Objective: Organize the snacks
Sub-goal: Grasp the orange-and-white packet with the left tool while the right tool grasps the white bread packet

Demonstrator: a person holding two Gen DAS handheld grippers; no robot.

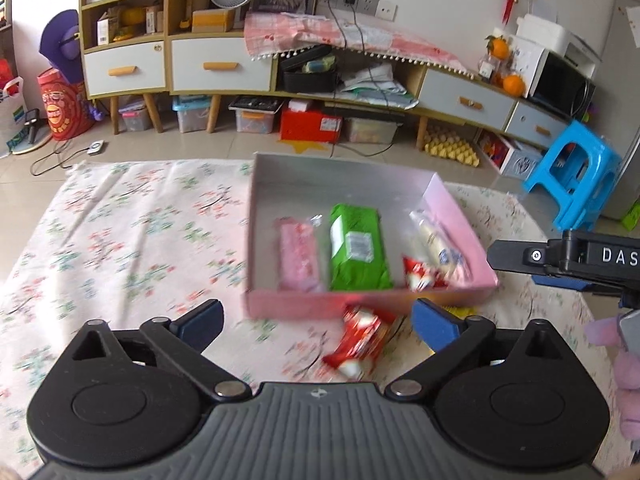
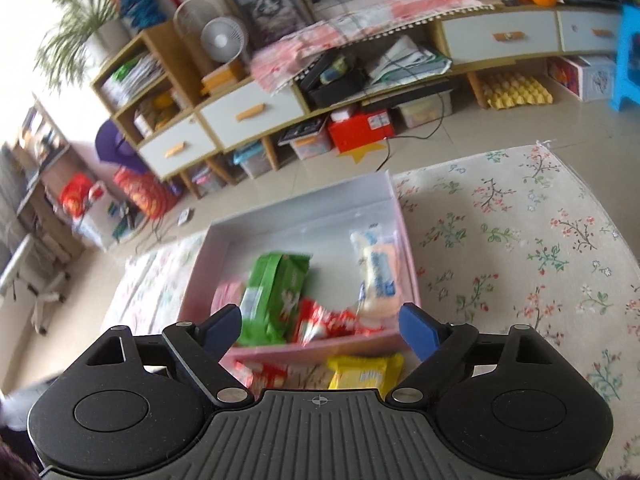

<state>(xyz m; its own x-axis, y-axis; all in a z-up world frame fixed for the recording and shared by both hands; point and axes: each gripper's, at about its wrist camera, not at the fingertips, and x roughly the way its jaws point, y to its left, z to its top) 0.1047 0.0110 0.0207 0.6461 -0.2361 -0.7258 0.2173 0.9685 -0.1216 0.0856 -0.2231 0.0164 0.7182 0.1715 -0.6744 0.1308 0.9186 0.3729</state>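
Four snacks are lying in the pink box (image 1: pixel 360 304): a pink packet (image 1: pixel 300 256), a green packet (image 1: pixel 356 252), a red wrapper (image 1: pixel 420 276) and a pale bag (image 1: pixel 436 244). Another red packet (image 1: pixel 360 340) and a yellow packet (image 2: pixel 364 372) are sitting just outside its near wall on the floral cloth (image 1: pixel 120 240). The left gripper (image 1: pixel 316 320) and right gripper (image 2: pixel 320 324) are both hanging with fingers spread wide, gripping nothing.
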